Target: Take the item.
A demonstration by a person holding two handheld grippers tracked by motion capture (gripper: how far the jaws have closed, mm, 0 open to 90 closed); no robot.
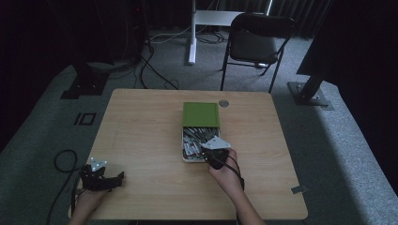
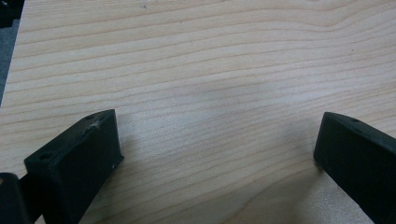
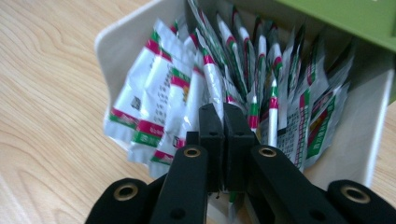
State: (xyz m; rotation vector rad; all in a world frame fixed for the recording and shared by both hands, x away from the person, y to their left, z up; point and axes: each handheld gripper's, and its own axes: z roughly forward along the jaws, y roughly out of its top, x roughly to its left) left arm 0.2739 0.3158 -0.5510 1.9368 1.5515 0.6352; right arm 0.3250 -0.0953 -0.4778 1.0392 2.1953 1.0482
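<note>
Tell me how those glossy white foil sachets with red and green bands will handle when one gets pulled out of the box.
The sachets look thin and crinkled, so probably floppy and light. Their shiny film may be slippery. They stand tightly packed in the white box, so the shut right gripper may drag neighbours along.

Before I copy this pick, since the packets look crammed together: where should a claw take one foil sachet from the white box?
Grip a sachet by its upper edge, coming from above the open end of the white box. The sachets stand on edge, packed side by side, so only their thin tops stick out. The right claw is shut among them there; whether it pinches one, I can't tell.
</note>
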